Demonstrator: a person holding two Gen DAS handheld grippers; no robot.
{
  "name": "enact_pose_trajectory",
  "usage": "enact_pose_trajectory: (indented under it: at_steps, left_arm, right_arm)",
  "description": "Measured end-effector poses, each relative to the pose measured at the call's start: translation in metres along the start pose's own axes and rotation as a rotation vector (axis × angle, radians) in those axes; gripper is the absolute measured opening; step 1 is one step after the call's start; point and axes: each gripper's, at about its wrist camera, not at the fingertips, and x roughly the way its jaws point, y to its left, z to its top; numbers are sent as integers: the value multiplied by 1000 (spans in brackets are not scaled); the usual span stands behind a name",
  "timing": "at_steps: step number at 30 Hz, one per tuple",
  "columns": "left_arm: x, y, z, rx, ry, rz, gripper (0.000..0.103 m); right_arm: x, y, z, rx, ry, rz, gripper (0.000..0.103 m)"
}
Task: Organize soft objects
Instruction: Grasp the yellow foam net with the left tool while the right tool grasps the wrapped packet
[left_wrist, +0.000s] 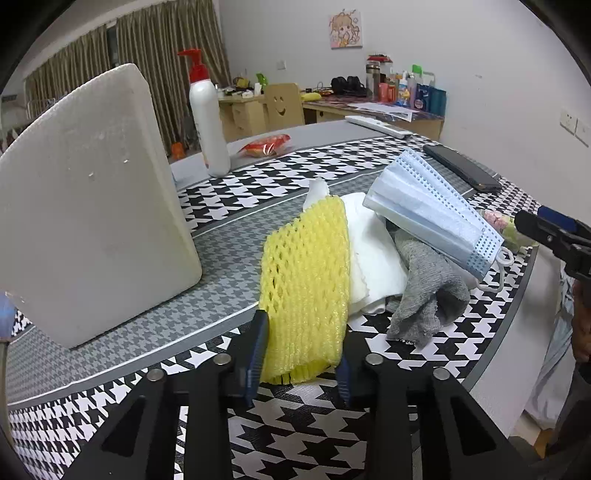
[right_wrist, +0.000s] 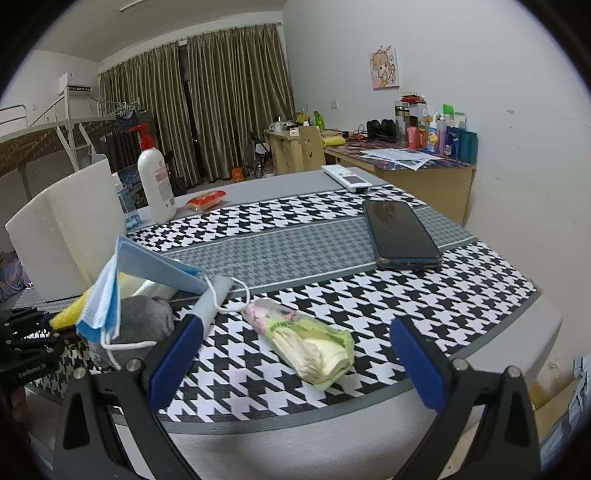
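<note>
- Nearest the left wrist camera: left gripper (left_wrist: 301, 363), its blue pads set on either side of the near end of one yellow foam net (left_wrist: 304, 291). The pads sit at the net's flanks, so this reads as a narrow hold on the net, though firm contact on the right pad is partly hidden.
- Yellow foam net: long axis runs straight away from the left gripper, along its fingers; it rests on the table (left_wrist: 110, 354) and leans against the pile behind it.
- Pile, counted in the left view: one white folded cloth (left_wrist: 373, 266), one grey knitted cloth (left_wrist: 428, 295), one blue face mask (left_wrist: 436, 210) lying on top, tilted, ear loops hanging to the right.
- White foam box (left_wrist: 85, 206), one, stands to the left of the pile, just beside the net; judged the likely container.
- Right gripper (right_wrist: 295, 362): jaws wide, holding nothing. One tissue pack (right_wrist: 310, 343) lies on the table directly ahead between its fingers, long axis slanting from far-left to near-right.
- Nearer hand: left for the net, right for the tissue pack.
- Non-task items: one phone (right_wrist: 402, 232), one pump bottle (right_wrist: 155, 184).
</note>
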Motion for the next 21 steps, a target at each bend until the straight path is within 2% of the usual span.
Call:
enact_pose_trajectory:
  at_steps: [6, 15, 17, 21]
  left_arm:
    - [-1, 6, 0, -30, 7, -10, 24]
    - [-3, 12, -1, -61, 5, -43, 23]
    - [-4, 14, -1, -72, 0, -52, 22]
    - [-5, 18, 0, -90, -4, -60, 21]
  right_arm:
    - [12, -6, -1, -1, 25, -8, 102]
    - [20, -6, -3, -26, 38, -2, 102]
    - [20, -6, -3, -29, 41, 7, 100]
    - [23, -6, -3, -29, 58, 23, 88]
